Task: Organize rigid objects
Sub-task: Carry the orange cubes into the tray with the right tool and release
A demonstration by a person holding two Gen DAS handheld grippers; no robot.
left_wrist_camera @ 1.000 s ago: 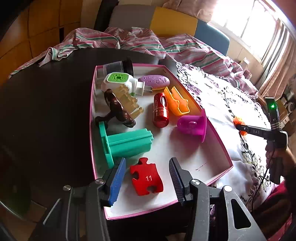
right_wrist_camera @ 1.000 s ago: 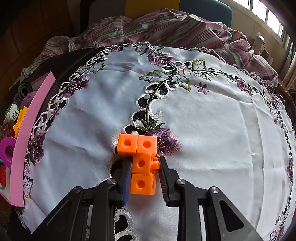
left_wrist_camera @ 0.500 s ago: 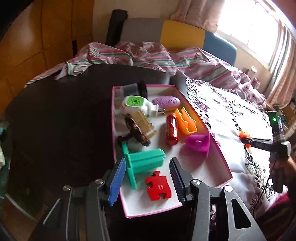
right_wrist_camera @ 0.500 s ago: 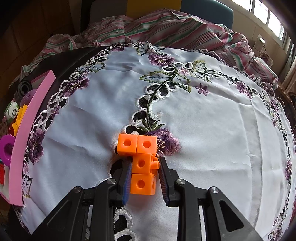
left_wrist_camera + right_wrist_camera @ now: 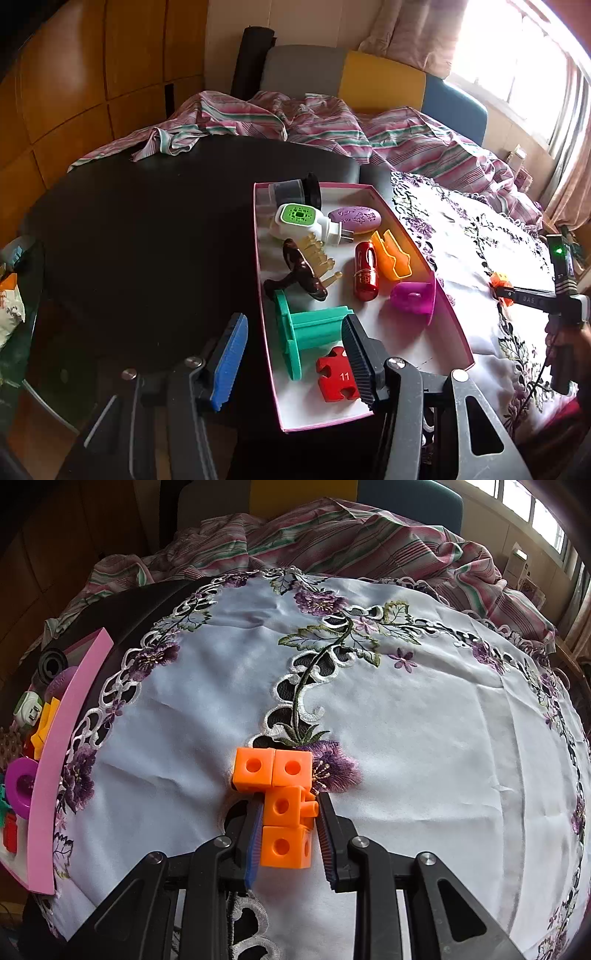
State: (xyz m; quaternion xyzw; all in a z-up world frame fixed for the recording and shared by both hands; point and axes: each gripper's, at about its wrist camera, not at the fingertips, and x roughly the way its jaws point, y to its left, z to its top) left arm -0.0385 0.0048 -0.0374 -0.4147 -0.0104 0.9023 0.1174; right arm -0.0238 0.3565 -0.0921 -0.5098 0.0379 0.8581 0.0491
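Holding the orange cubes [image 5: 286, 814] between its narrow tongs, the right gripper [image 5: 290, 834] is over the white cloth [image 5: 424, 738], with the cubes touching the cloth beside a purple flower [image 5: 334, 768]. The left gripper [image 5: 295, 354] has its tongs wide and grips nothing, above the near end of the pink tray [image 5: 452, 325]. Inside the tray lie a green spool [image 5: 306, 332] and a red puzzle piece [image 5: 336, 376].

A dark round tabletop [image 5: 140, 229] carries a pink-rimmed tray [image 5: 452, 321] near its middle and a white cloth embroidered with purple flowers [image 5: 424, 720] just beside it. A striped fabric [image 5: 332, 129] drapes over the far edge. Orange linked cubes [image 5: 284, 805] rest on the cloth.
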